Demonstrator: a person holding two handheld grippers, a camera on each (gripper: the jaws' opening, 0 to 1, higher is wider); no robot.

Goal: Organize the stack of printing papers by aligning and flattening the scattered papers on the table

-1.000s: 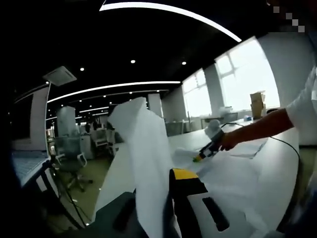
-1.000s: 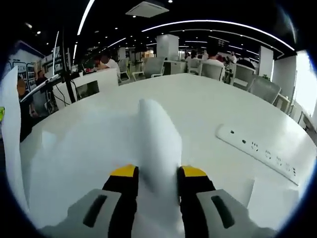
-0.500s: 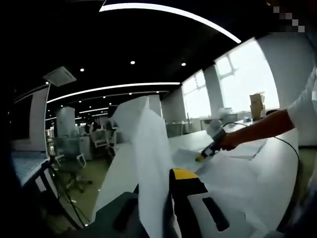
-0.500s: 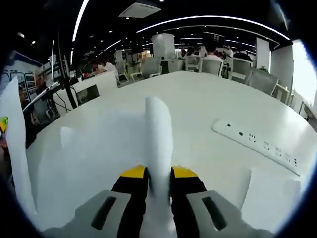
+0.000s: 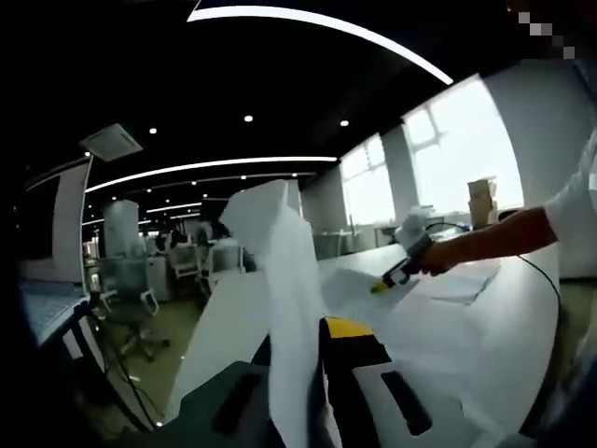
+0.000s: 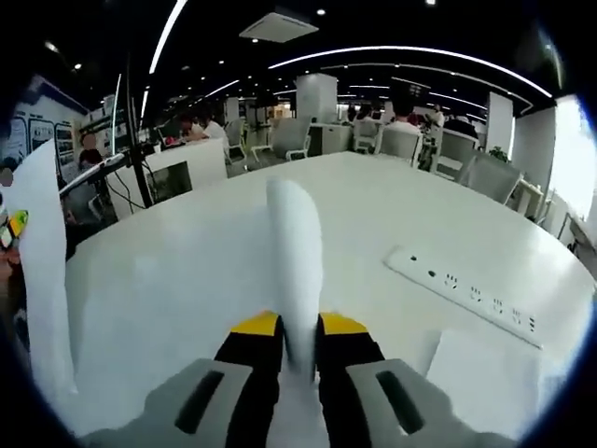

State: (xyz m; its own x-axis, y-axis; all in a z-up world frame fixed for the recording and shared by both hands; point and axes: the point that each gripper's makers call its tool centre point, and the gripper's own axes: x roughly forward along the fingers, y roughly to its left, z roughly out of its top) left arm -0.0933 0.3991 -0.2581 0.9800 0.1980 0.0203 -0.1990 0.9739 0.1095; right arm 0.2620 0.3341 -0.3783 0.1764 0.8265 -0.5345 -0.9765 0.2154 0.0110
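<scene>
Left jaw behind paper point(image 5: 280, 299)

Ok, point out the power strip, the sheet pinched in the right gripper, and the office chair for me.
power strip point(image 6: 471, 295): right gripper view, middle of its white body.
sheet in the right gripper point(image 6: 297, 257): right gripper view, middle of the raised fold.
office chair point(image 5: 126, 289): left gripper view, its backrest.

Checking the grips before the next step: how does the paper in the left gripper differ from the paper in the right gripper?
The left gripper pinches a broad sheet rising tall; the right gripper pinches a narrow curled fold. The sheet stands angular, the fold rounded. Both are white.
</scene>
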